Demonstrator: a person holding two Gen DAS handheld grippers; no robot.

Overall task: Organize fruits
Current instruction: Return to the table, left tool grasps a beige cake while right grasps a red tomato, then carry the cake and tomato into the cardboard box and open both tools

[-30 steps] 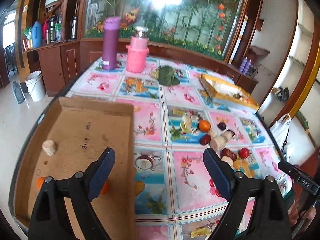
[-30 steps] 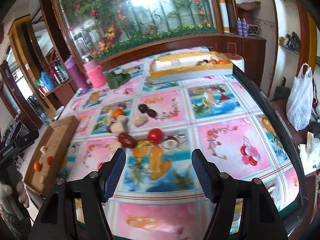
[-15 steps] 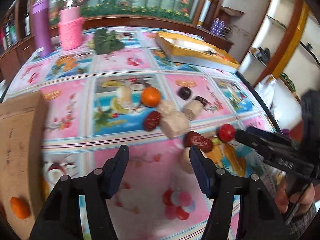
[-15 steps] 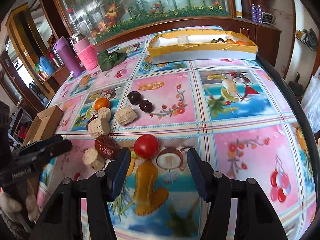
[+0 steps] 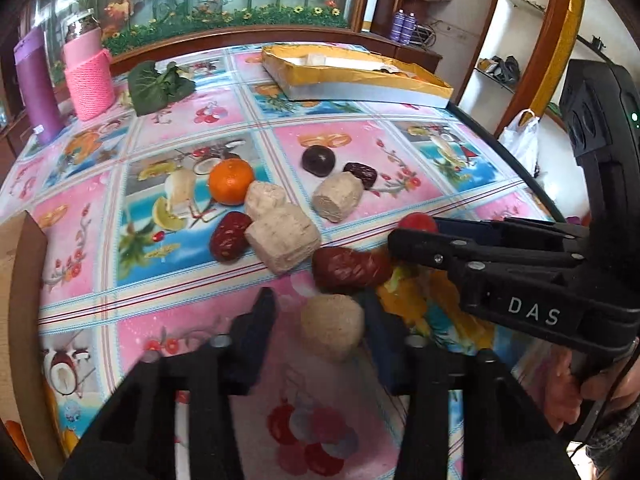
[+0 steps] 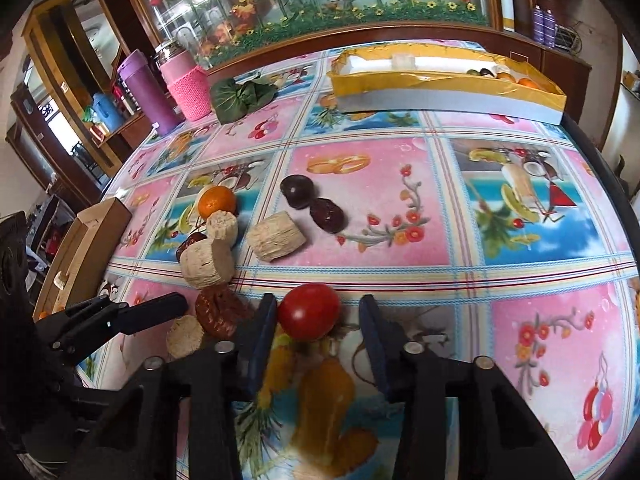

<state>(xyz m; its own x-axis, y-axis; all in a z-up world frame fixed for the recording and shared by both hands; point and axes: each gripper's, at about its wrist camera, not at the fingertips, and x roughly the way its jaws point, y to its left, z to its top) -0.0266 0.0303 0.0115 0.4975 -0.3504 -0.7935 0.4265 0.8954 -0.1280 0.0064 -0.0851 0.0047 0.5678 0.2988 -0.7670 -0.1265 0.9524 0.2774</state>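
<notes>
Fruits lie clustered on the surface [image 6: 400,208]; left gripper [image 5: 316,320] fingers are closing around a beige chunk [image 5: 332,330], right gripper [image 6: 318,320] fingers around a red tomato [image 6: 309,311], seemingly not yet pinched.

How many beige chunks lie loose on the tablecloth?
4 beige chunks: one between the left hand-held gripper's closing jaws, two touching beside the orange, one near the dark plum. More may hide in the boxes.

Legible text: "DAS", white capitals on the black body of the right gripper [image 5: 394,242], seen from the left wrist view (letters well spaced, on its side face). Nothing else reads clearly in either view.
</notes>
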